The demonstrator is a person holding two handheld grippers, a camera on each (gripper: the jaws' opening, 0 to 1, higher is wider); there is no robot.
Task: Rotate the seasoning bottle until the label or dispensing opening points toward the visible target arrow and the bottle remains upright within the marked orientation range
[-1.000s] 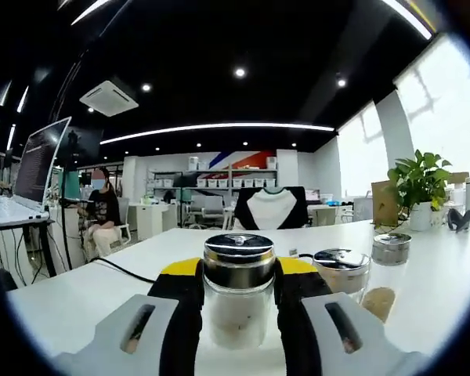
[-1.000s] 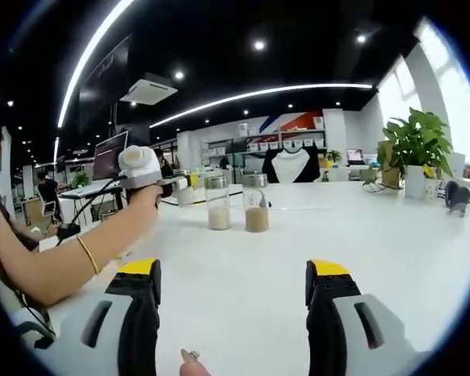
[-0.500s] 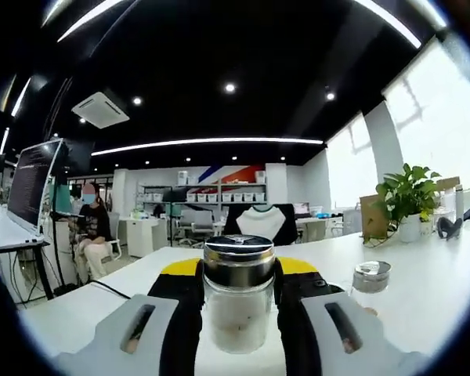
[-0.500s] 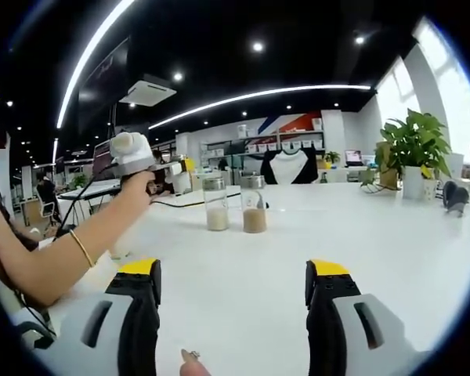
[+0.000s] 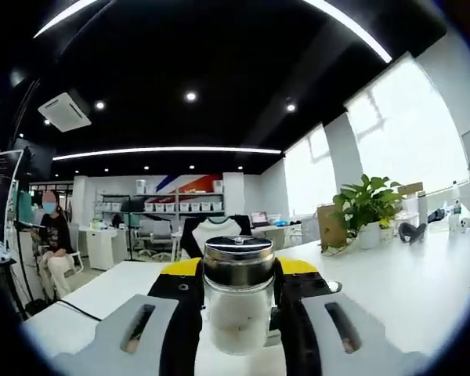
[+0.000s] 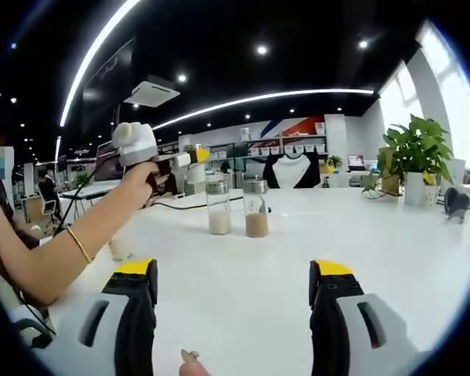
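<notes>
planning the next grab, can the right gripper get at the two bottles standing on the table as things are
Probably yes. The right gripper is open and holds nothing, and bare white table lies between it and the two bottles. The left gripper, holding a third bottle, sits off to their left.

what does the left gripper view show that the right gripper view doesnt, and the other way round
Left gripper view: its own jaws shut on a bottle with a metal cap, seen close, and a seated person far off.

Right gripper view: its own jaws standing open over bare table, two more bottles standing side by side, and the person's arm holding the left gripper up beside them.

Both: the white table, the plant by the window, and the shelves on the far wall.
</notes>
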